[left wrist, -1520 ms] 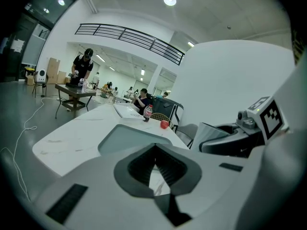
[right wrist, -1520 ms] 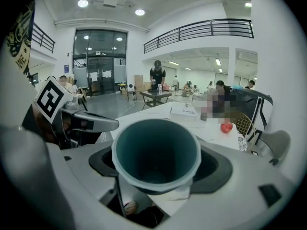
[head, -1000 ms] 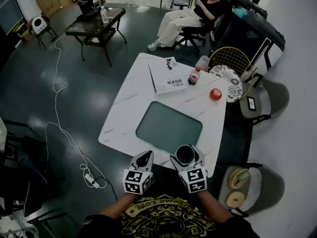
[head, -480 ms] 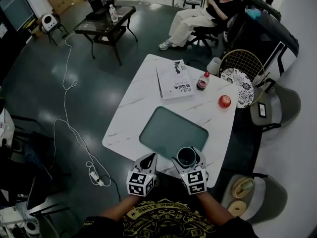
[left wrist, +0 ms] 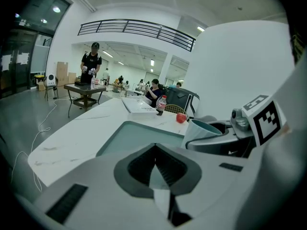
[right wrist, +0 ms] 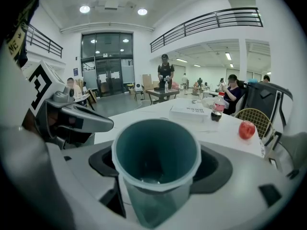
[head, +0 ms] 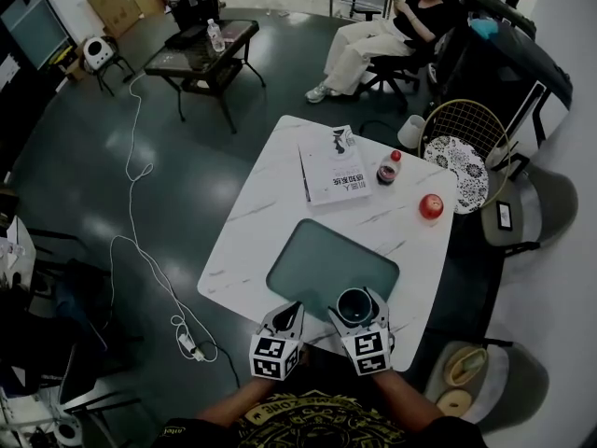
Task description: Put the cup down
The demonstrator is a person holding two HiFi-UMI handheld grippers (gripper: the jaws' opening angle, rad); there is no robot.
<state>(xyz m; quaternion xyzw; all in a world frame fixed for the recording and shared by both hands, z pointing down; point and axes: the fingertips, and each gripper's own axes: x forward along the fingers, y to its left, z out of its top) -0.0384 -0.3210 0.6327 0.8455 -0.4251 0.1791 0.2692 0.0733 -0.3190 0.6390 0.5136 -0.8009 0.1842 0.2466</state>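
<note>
The cup (right wrist: pixel 156 159), a teal tumbler standing upright with its mouth open to the camera, is sitting between the jaws of the right hand-held gripper (head: pixel 357 310), which is clamping it from both sides low on its wall. In the head view it is hanging over the near edge of a grey-green mat (head: pixel 326 261) at the near side of the white marbled worktop (head: pixel 252 217); whether its base is touching the mat cannot be told. The cup is looking empty inside. Just beside it, the left hand-held gripper (head: pixel 289 314) is hovering at the same near edge with its jaws pressed together on nothing, as its own view is showing. Farther across the worktop a book (head: pixel 334 164) is lying flat near the far edge, a small bottle with a red cap (head: pixel 387 168) is standing just beside it, and a red apple (head: pixel 431 205) is resting toward the right edge, well apart from the cup. Beyond that edge a wire-backed chair (head: pixel 464 129) is standing. On the dark floor a white cable (head: pixel 140 194) is trailing past the worktop's left side, and a person (head: pixel 373 31) is sitting in the background.
</note>
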